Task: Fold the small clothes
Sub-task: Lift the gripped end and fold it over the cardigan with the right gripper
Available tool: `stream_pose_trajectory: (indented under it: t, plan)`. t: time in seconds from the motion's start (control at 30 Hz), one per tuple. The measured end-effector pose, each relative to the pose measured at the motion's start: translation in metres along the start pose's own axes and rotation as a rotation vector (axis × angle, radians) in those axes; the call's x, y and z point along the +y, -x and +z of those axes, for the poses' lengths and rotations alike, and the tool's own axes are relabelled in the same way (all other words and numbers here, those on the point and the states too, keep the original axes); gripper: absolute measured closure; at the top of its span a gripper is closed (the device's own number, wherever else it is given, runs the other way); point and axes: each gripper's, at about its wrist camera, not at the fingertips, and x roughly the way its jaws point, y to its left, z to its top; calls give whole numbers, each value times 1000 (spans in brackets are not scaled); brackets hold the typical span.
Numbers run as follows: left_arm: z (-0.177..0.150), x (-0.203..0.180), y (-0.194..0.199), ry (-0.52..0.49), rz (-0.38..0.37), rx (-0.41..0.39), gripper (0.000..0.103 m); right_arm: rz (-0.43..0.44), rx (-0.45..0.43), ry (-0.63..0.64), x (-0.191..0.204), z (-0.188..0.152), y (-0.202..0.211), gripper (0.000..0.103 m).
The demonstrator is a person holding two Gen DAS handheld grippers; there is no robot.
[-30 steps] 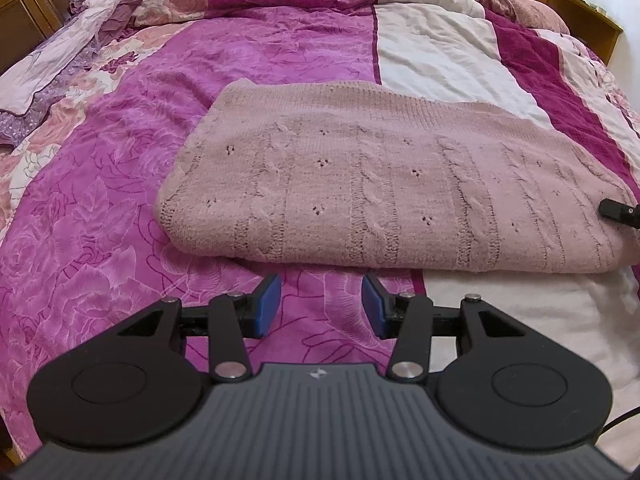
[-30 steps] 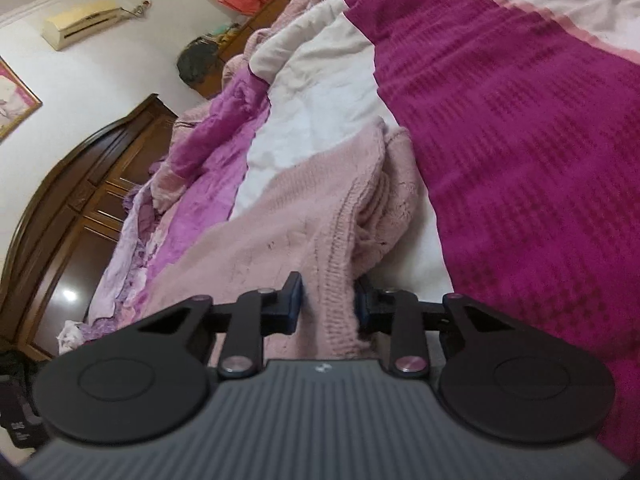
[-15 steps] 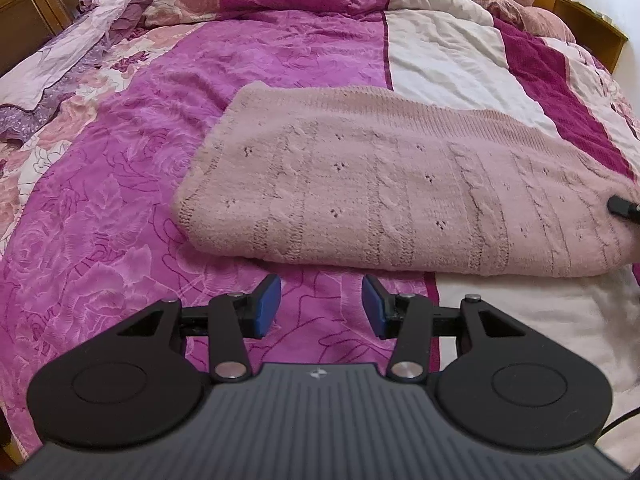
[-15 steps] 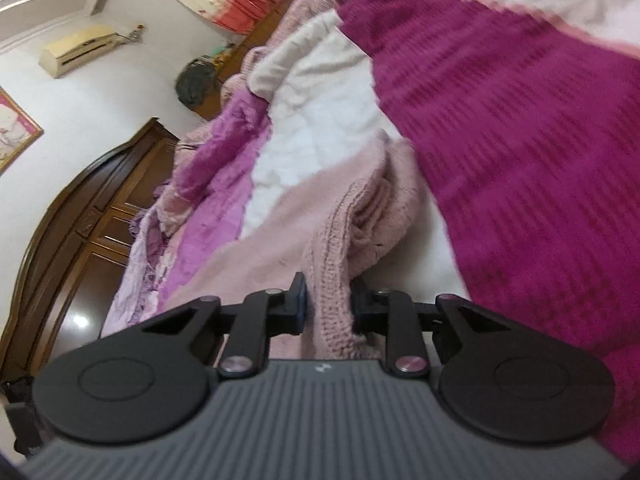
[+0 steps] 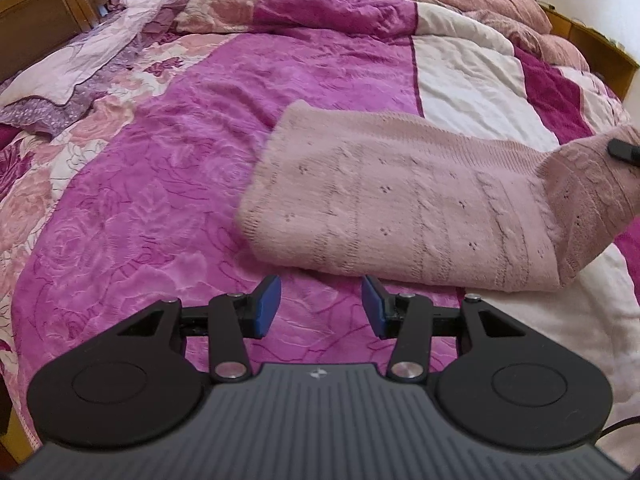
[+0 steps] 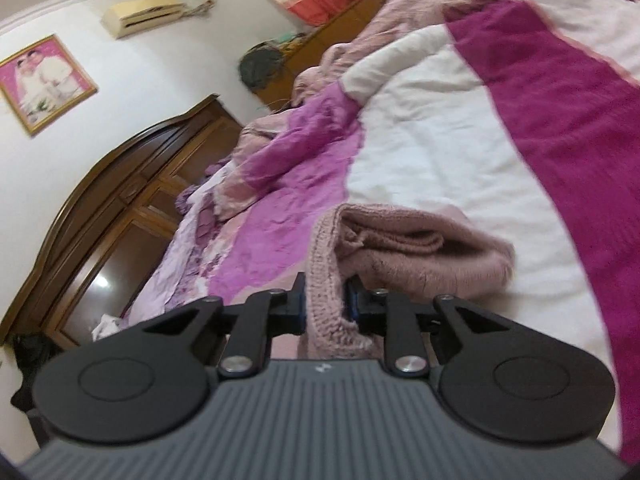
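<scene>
Gripping one end of a pink cable-knit sweater (image 6: 326, 280), the right tool (image 6: 326, 308) has its two fingers pressed tight on the ribbed edge, lifting that end off the bed (image 5: 168, 184). In the left wrist view the rest of the sweater (image 5: 400, 216) lies already folded into a long band across the magenta and white quilt, with its right end raised toward the edge of the frame, where a dark tip of the right tool (image 5: 622, 151) shows. The left tool (image 5: 320, 312) hovers just in front of the sweater's near edge, its blue pads wide apart and holding nothing. The step in hand appears to be folding the raised end across onto the flat part. To do it well, the lifted end should probably travel low and straight along the band so edges line up, while the left tool could pin the near edge to stop the knit sliding on the quilt.
</scene>
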Motion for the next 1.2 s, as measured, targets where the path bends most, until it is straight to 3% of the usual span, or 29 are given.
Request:
stream_pose_trajectory:
  t: [0.33, 0.6, 1.03, 1.2]
  plan:
    - [-2, 37, 7, 87, 21, -20, 50, 106, 73, 126, 78, 4, -48, 81]
    - [-9, 73, 12, 159, 49, -30, 50, 164, 191, 194, 128, -18, -102, 81]
    - [-22, 117, 13, 244, 82, -31, 50, 148, 305, 244, 165, -65, -154, 81]
    - [-24, 128, 10, 271, 85, -27, 50, 84, 362, 345, 177, -97, -177, 81]
